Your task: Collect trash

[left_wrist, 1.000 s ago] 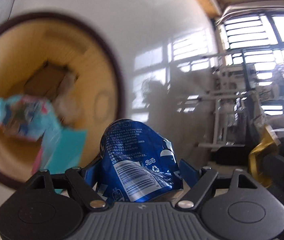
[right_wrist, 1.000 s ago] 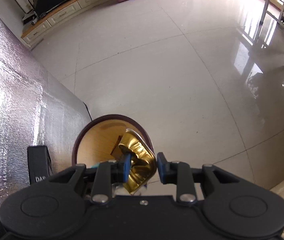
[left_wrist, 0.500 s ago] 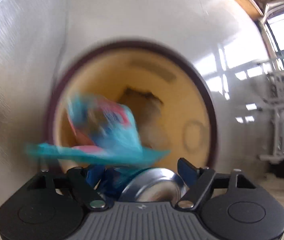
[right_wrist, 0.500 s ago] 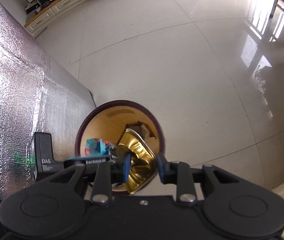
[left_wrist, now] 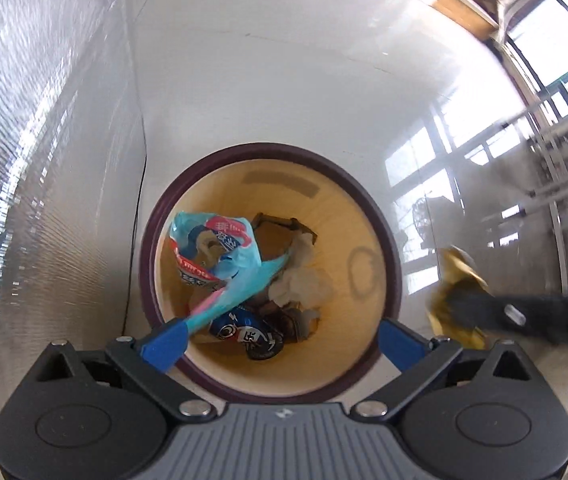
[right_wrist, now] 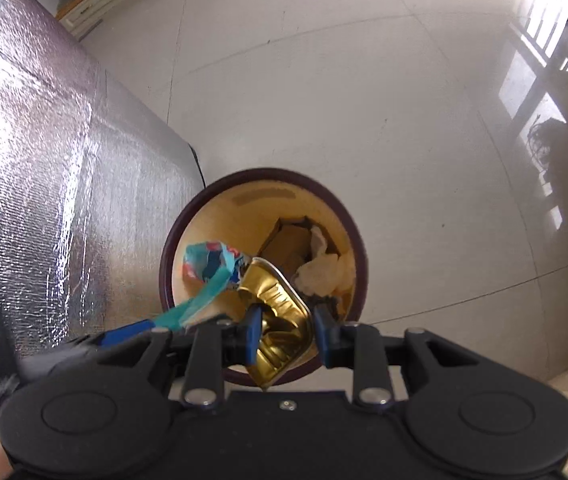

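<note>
A round bin [left_wrist: 392,280] with a dark rim and tan inside stands on the floor, also in the right wrist view [right_wrist: 358,240]. My left gripper [left_wrist: 279,342] is open above it. A crushed blue can [left_wrist: 247,332] lies inside with a teal snack wrapper [left_wrist: 219,248], whose tail touches the left finger [left_wrist: 163,340]. My right gripper [right_wrist: 286,334] is shut on a crumpled gold foil tray [right_wrist: 279,320] over the bin's near rim; it shows at the right in the left wrist view [left_wrist: 456,300].
Crumpled white tissue [left_wrist: 300,280] and a brown box [right_wrist: 288,240] lie in the bin. A silver foil mat [right_wrist: 43,160] covers the floor at left. Glossy white tile [right_wrist: 364,80] surrounds the bin. A wooden cabinet [right_wrist: 95,4] stands far back.
My left gripper opened over the bin and the blue can dropped in. The teal wrapper now hangs from the left finger. My right gripper moved closer to the bin with the gold tray.
</note>
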Demonstrator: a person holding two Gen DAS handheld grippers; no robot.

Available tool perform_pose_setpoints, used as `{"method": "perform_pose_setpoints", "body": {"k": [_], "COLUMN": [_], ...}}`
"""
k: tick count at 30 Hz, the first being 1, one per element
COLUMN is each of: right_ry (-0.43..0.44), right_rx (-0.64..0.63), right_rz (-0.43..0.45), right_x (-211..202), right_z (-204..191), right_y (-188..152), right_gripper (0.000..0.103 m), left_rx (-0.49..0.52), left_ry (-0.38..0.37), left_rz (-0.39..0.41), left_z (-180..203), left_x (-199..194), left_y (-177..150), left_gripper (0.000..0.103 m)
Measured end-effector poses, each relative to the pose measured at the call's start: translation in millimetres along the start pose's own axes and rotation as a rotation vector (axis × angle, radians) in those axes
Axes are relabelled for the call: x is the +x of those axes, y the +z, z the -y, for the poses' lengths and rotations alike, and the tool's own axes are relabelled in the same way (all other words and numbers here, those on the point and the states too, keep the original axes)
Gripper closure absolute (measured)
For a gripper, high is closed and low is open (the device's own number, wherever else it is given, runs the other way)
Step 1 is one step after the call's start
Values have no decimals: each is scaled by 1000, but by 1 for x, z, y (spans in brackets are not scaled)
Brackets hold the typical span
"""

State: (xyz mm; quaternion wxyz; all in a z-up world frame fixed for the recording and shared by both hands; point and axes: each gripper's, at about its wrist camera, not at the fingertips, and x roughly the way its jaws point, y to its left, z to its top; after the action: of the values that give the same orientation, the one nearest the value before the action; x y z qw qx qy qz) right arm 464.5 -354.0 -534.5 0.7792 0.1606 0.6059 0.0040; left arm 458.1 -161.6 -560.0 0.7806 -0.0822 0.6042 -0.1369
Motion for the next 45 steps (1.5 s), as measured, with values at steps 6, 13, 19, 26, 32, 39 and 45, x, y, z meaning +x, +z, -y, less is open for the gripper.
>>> {"method": "perform_pose_setpoints", "body": {"k": [6, 13, 19, 26, 32, 39, 45], "right_ry": [28, 3, -1, 7, 9, 24, 26], "right_rx": [61, 81, 85, 57, 35, 21, 19], "right_rz": [8, -5, 7, 34, 85, 168, 253], "right_x": [11, 4, -6, -26, -54, -112, -171], "right_z": [-9, -3, 3, -2, -12, -20, -25], "right_y": [2, -6, -10, -13, -12, -14, -29], "right_gripper": [30, 31, 31, 31, 31, 28, 23], "left_rx": [51, 80, 95, 109, 116, 136, 175], "left_ry": [44, 66, 84, 88, 104, 92, 82], "left_rz": [-8, -1, 11, 29, 70, 135, 201], "left_z": [-1, 5, 10, 15, 25, 44, 67], "left_x": [-17, -30, -45, -62, -94, -147, -203], "left_y": [-10, -11, -9, -5, 2, 4, -2], "left_gripper": [3, 3, 3, 0, 0, 0, 0]}}
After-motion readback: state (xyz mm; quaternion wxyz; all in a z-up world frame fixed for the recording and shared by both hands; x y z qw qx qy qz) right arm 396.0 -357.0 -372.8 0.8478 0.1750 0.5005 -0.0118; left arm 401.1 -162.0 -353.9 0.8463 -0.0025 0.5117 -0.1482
